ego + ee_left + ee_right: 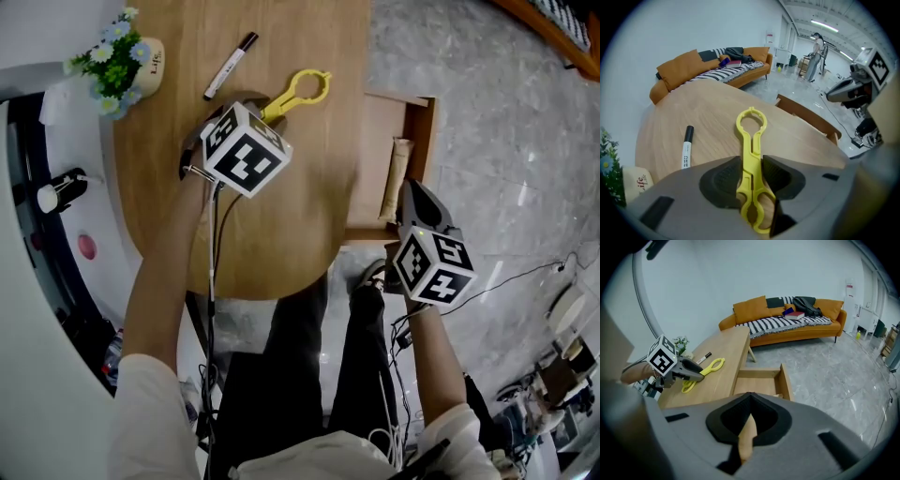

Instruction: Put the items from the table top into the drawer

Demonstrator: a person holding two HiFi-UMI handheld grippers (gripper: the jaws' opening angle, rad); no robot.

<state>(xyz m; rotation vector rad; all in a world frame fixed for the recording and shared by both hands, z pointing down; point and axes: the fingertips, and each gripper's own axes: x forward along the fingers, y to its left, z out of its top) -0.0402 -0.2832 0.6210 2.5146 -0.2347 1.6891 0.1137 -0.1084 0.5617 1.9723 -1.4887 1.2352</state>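
Drawer: the drawer (373, 141) stands pulled open at the tabletop's right side, a shallow box of light wood with a bare floor. The tan bar (397, 178) lies lengthwise along its right part, and whether it rests on the floor cannot be told.
Tabletop: the tabletop (281, 216) is pale wood grain with a rounded near edge. On it lie the yellow tool (300, 92) and a marker (231, 66), and a flower pot (127, 61) stands at the far left corner.
Left tongs: the left tongs (751, 161) are spread and point steeply down at the tabletop. The yellow tool lies flat between the dark ribbed pads, which sit just beside its two sides without clamping it.
Right tongs: the right tongs (750, 401) are pressed together on the near end of the tan bar and tilted down toward the open drawer.
Arms: the left forearm (164, 281) reaches up over the tabletop's near edge. The right forearm (439, 361) stretches beside the tabletop toward the drawer. Both come out of white sleeves.
Yellow tool: flat glossy plastic with a ring at the far end, a slotted shank and loops at the near end.
Marker: white barrel with a black cap, well clear of the yellow tool.
Tan bar: slim and matte, narrowing at the pinched end.
Floor: the floor (487, 112) is grey and marbled.
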